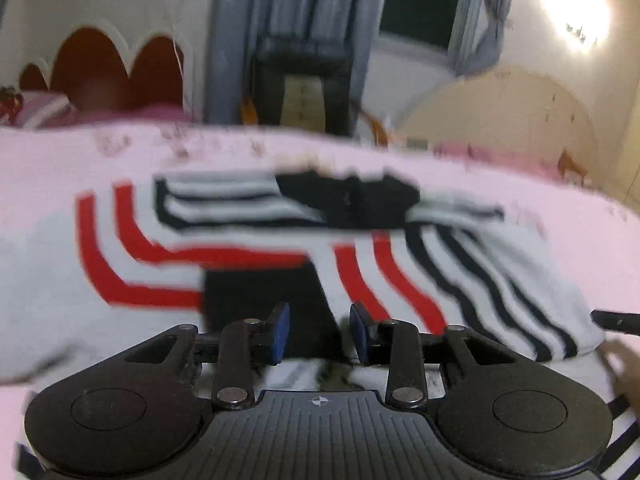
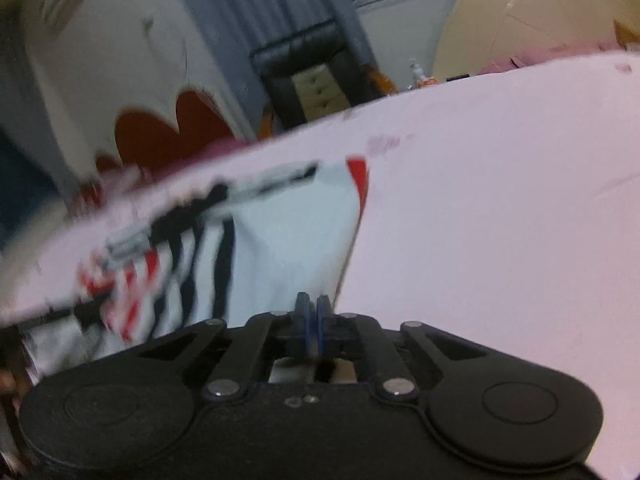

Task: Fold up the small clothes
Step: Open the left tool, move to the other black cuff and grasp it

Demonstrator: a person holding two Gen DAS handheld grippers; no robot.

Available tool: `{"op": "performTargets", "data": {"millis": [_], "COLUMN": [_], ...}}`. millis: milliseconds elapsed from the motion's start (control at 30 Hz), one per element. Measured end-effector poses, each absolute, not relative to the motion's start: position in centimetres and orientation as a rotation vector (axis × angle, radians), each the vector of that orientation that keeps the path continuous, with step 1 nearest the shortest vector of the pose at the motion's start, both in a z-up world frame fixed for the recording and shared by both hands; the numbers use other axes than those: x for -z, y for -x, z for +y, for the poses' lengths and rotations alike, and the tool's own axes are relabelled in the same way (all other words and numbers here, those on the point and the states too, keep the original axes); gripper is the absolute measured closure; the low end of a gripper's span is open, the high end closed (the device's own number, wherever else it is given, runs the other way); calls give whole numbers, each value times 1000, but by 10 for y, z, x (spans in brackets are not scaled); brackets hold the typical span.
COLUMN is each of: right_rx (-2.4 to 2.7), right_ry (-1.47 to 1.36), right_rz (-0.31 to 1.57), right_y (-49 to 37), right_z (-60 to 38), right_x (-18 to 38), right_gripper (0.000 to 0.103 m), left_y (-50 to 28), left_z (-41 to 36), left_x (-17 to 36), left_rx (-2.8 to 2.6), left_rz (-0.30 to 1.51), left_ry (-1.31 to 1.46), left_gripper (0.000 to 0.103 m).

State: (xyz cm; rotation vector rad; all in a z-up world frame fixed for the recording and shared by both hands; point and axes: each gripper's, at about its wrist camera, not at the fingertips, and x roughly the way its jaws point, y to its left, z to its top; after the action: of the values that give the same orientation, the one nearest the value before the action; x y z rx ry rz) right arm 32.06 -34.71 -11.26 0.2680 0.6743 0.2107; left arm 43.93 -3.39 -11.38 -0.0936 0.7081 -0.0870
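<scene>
A small white garment (image 1: 260,264) with red and black stripes lies spread on the pink bed sheet (image 1: 520,176). My left gripper (image 1: 319,320) hovers low over its near part. The jaws stand apart, with only a black panel of the cloth showing below the gap, and the blue pads (image 1: 282,326) press on nothing. In the right wrist view the same garment (image 2: 280,240) lies left of centre on the sheet (image 2: 480,200). My right gripper (image 2: 313,304) is shut, its pads together at the cloth's near right edge, which runs down into them. Both views are blurred.
A white headboard with red scalloped cut-outs (image 1: 100,68) stands behind the bed. Past the far edge are a black chair (image 1: 304,80) and grey curtains. A person's hand (image 1: 624,368) shows at the right edge. Bare pink sheet stretches to the right of the garment.
</scene>
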Motion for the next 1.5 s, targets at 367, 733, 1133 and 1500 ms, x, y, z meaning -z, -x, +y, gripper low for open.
{"op": "performTargets", "data": {"millis": [367, 733, 1133, 1500], "right_rx": [-225, -139, -82, -131], "right_ry": [-78, -181, -415, -421], "right_rz": [654, 619, 653, 659], "right_y": [-309, -303, -296, -315], "right_z": [-323, -321, -283, -184], "right_x": [108, 94, 94, 78], "right_gripper": [103, 60, 60, 60], "left_y": [-429, -388, -271, -250], "left_z": [-56, -2, 260, 373], "left_x": [116, 97, 134, 177], "left_rx": [89, -34, -474, -501], "left_rz": [699, 654, 490, 347], "left_ry": [70, 174, 781, 1099], "left_gripper": [58, 15, 42, 71]}}
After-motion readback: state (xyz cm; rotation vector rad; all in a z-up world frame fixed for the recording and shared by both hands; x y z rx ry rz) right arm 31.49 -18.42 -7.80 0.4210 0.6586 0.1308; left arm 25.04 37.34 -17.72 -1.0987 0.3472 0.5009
